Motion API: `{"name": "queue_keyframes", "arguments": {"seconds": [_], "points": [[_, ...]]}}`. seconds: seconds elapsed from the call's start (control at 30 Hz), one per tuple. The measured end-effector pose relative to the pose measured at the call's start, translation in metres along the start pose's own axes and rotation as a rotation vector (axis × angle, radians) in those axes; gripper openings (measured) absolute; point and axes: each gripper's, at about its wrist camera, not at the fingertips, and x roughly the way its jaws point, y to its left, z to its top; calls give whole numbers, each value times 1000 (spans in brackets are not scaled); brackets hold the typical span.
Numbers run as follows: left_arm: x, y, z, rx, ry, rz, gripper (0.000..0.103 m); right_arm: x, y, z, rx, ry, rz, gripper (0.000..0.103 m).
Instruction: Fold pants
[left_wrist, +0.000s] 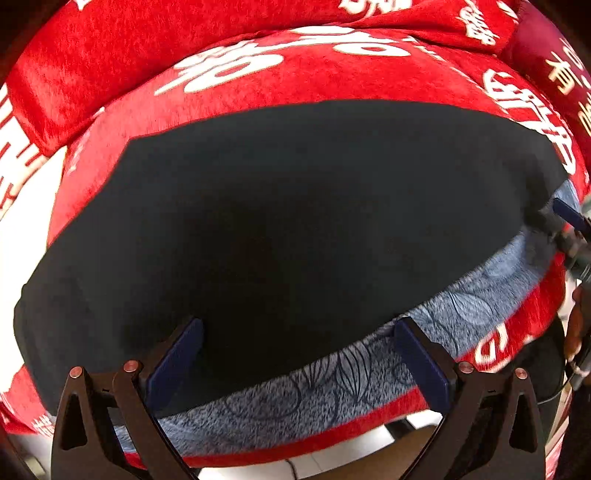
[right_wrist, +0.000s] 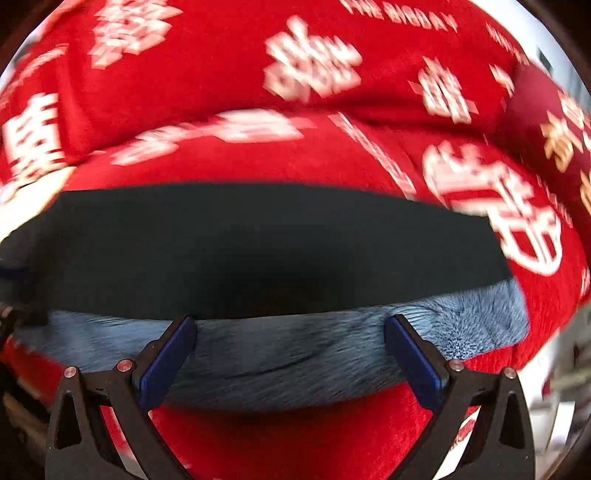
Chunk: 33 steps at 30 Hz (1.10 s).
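Pants (left_wrist: 280, 221): dark, smooth, folded into a flat broad slab with a fuzzy blue-grey leaf-print lining (left_wrist: 332, 376) along the near edge. They lie on a red plush cover (left_wrist: 295, 70) with white characters. Left hand-held gripper (left_wrist: 299, 354) and right hand-held gripper (right_wrist: 290, 350) spread wide above the pants' near edge, empty.

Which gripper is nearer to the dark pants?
Left. The left gripper is open directly over the dark pants, at their near edge; the right gripper is open over the blue lining strip beside them.
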Motion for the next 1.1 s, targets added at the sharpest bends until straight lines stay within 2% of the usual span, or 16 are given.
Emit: {"name": "queue_keyframes", "arguments": {"seconds": [0.07, 0.1, 0.13, 0.23, 0.3, 0.37, 0.43, 0.53, 0.6, 0.67, 0.73, 0.9, 1.0, 1.1], "points": [[0, 3, 4, -18, 4, -3, 103, 0, -22, 14, 52, -63, -71, 103], [0, 4, 6, -27, 7, 1, 103, 4, -32, 22, 59, -60, -126, 103], [1, 6, 7, -36, 10, 5, 103, 8, -44, 26, 81, -52, -145, 103], [1, 4, 8, -44, 22, 28, 103, 11, -84, 28, 200, -37, -122, 102], [-3, 1, 8, -54, 29, 38, 103, -5, -99, 23, 251, -42, -163, 103], [-7, -10, 10, -50, 31, 6, 103, -32, -112, 4, 316, -101, -109, 103], [-9, -31, 15, -23, 26, -14, 103, -43, -119, -20, 369, -94, -37, 103], [-5, -73, 31, 19, 32, -57, 103, -31, -118, -43, 403, -45, 84, 103], [4, -88, 42, -2, 58, -64, 103, -18, -114, -48, 403, -28, 116, 101], [11, -103, 52, -20, 54, -20, 103, -5, -112, -46, 409, -29, 137, 101], [13, -116, 64, -37, 41, 24, 103, -4, -114, -36, 398, -81, 117, 102], [26, -125, 100, -128, 34, 89, 103, 6, -124, -7, 403, -129, 187, 102], [30, -131, 115, -143, 15, 100, 103, 14, -127, 5, 415, -148, 202, 102], [33, -126, 120, -168, 22, 68, 103, 11, -126, 0, 433, -152, 239, 100]]}}
